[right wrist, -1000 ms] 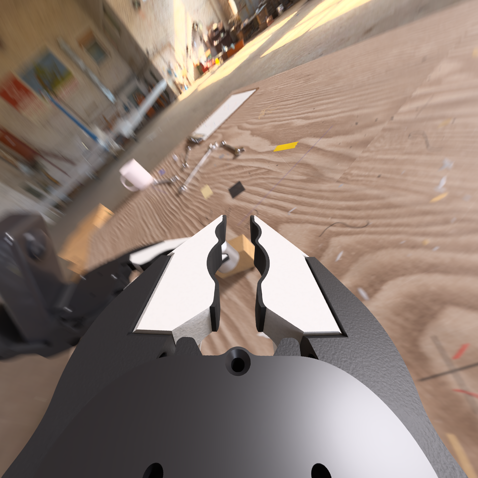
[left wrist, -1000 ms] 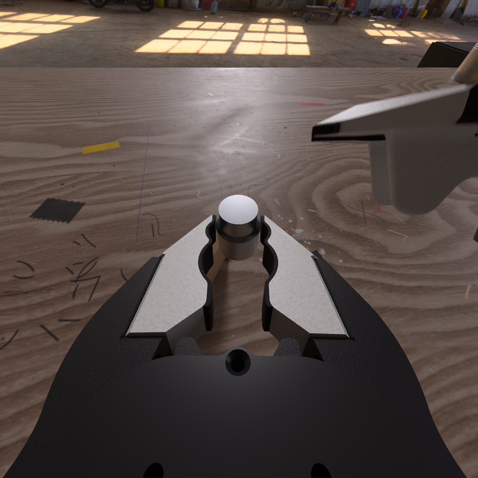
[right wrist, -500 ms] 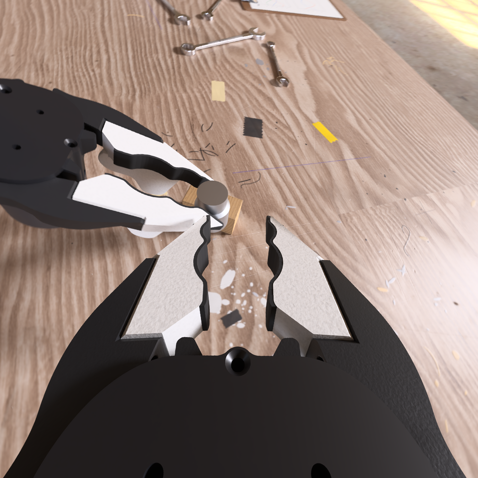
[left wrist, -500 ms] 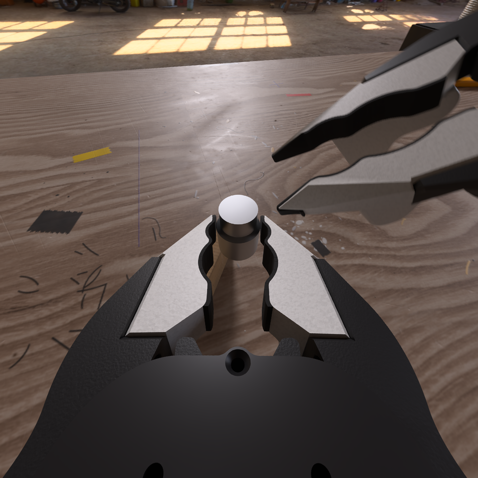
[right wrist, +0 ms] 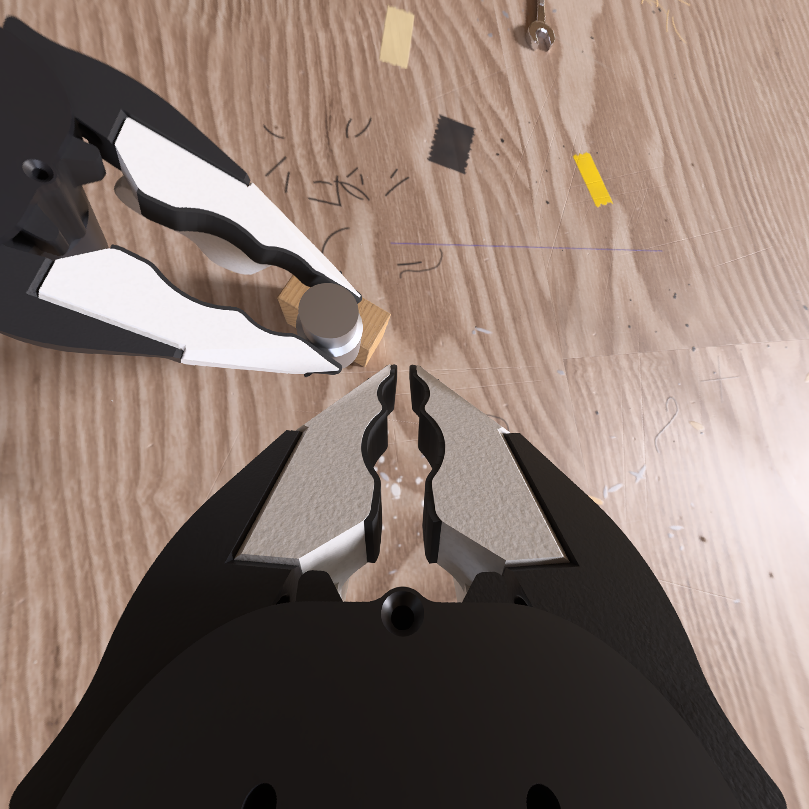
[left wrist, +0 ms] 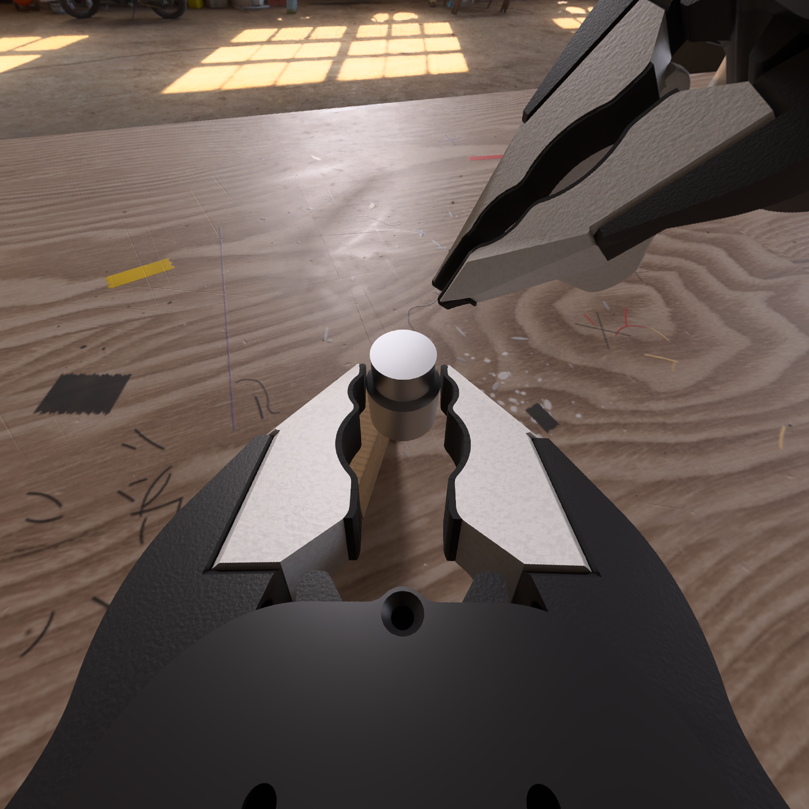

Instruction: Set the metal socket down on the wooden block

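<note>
My left gripper (left wrist: pixel 402 372) is shut on the metal socket (left wrist: pixel 402 394), a short grey cylinder held upright between the fingertips. The small wooden block (left wrist: pixel 370 464) lies on the table directly under the socket. In the right wrist view the socket (right wrist: pixel 328 313) stands over the block (right wrist: pixel 375 326); I cannot tell whether they touch. The left gripper (right wrist: pixel 343 332) comes in from the left there. My right gripper (right wrist: pixel 402 370) is shut and empty, its tips just beside the block's near corner. It also shows in the left wrist view (left wrist: pixel 448 295), pointing down from the upper right, behind the socket.
The wooden table top (left wrist: pixel 262 219) bears a yellow tape strip (left wrist: pixel 139 272), a black patch (left wrist: pixel 83 394), pencil marks and white paint specks. A beige tape piece (right wrist: pixel 397 37) and a wrench end (right wrist: pixel 538 30) lie farther off. The table's far edge borders a sunlit floor.
My right gripper has swung in over the table, tilted down toward the block and closed its fingers. My left gripper has kept still with the socket in it.
</note>
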Robot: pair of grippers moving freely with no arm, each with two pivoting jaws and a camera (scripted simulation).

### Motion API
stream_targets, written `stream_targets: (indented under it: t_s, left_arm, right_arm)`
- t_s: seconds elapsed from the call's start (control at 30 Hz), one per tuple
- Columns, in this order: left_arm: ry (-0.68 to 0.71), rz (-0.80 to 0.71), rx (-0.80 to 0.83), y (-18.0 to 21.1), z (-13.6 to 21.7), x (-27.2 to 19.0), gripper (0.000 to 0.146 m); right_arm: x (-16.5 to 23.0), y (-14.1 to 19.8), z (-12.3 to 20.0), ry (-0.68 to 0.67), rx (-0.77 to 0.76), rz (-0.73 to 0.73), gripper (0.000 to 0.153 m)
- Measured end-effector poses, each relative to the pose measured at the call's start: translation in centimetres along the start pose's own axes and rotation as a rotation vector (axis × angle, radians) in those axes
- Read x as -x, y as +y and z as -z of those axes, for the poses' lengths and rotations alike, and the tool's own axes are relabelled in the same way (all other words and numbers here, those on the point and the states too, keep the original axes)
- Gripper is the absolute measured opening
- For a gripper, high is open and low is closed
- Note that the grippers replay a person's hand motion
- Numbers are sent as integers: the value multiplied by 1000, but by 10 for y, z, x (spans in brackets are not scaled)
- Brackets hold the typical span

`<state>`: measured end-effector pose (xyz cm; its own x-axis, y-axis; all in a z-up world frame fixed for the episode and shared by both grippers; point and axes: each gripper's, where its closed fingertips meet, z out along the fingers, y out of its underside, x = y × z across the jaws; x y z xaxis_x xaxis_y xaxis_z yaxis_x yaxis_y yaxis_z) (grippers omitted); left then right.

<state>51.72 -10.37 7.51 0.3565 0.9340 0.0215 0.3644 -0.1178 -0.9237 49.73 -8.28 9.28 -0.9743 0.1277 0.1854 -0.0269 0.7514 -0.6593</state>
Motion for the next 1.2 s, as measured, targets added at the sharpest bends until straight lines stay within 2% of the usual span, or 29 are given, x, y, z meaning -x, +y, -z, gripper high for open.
stream_targets:
  t_s: [0.13, 0.27, 0.4, 0.53, 0.63, 0.93, 1.07, 1.2]
  left_arm:
    - [11, -1, 11, -2, -2, 1, 34]
    - [28, -1, 21, -2, -2, 3, 34]
    - [40, -20, 10, -3, -3, 4, 34]
    - [54, -32, 12, -5, -4, 4, 34]
    - [64, -53, 14, -6, -5, 3, 34]
    - [62, -78, 15, -7, -6, 1, 34]
    - [65, -65, 16, -8, -7, 2, 34]
    - [67, -58, 17, -9, -8, 2, 34]
  right_arm:
    - [0, 0, 0, 19, 31, 26, 1]
    - [6, 7, 9, -61, 26, -14, 1]
    - [-2, 9, 23, -53, -71, -71, 9]
    - [-9, 16, 20, -41, -121, -105, 26]
    - [-13, 16, 12, -43, -148, -115, 29]
    - [-14, 16, 5, -184, -191, -217, 20]
    - [-9, 8, 13, -93, -259, -90, 17]
    - [5, 0, 13, -145, -253, -64, 16]
